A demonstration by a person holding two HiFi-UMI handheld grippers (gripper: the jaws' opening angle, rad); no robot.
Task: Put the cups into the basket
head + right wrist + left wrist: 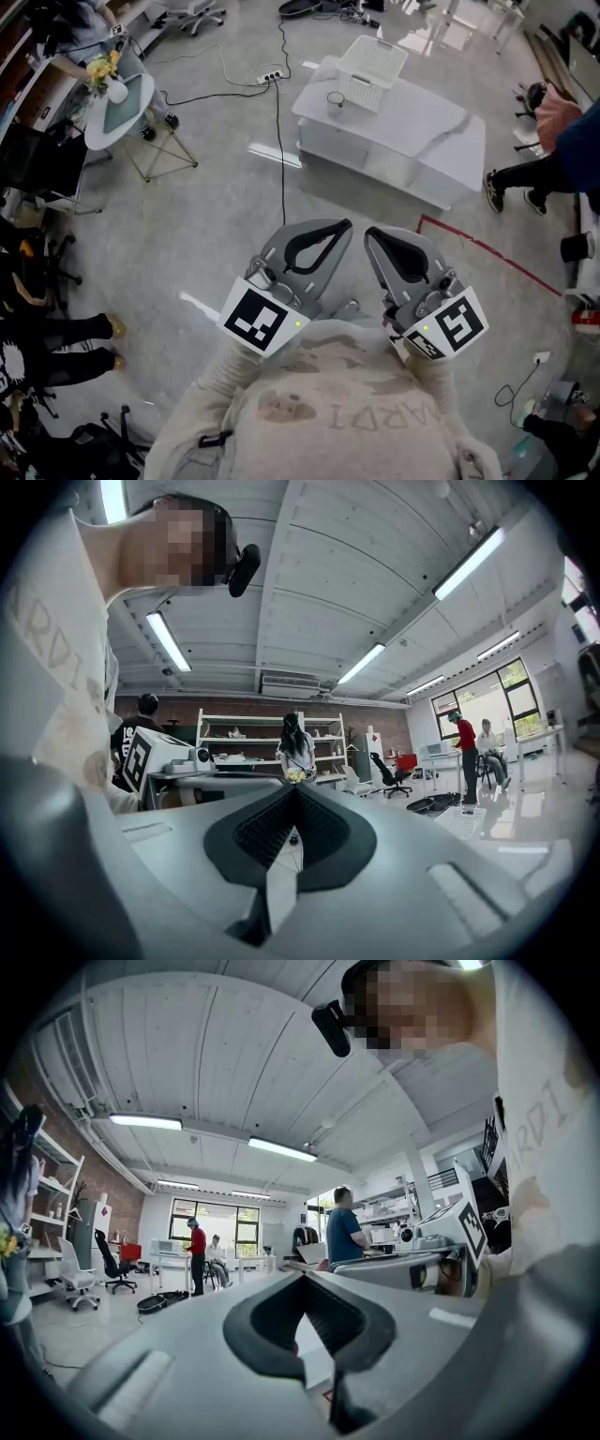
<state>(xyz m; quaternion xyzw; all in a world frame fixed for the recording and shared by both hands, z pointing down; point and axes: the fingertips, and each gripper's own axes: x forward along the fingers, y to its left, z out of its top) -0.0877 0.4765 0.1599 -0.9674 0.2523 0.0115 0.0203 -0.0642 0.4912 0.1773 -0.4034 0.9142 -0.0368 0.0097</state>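
A white slatted basket [372, 64] stands on a low white table [422, 136] far ahead of me, and the basket [464, 819] shows again small in the right gripper view. One clear cup [336, 98] stands on the table just left of the basket. I hold both grippers close to my chest, well short of the table. The left gripper [345, 225] [302, 1277] is shut with its tips touching and nothing between them. Beside it the right gripper [370, 232] [292, 787] is also shut and empty.
Grey floor lies between me and the table. A black cable [279, 141] runs from a power strip [272, 77], and a red tape line [487, 248] crosses the floor. A round side table with flowers [117, 103] stands far left. A seated person's legs [525, 178] show at right.
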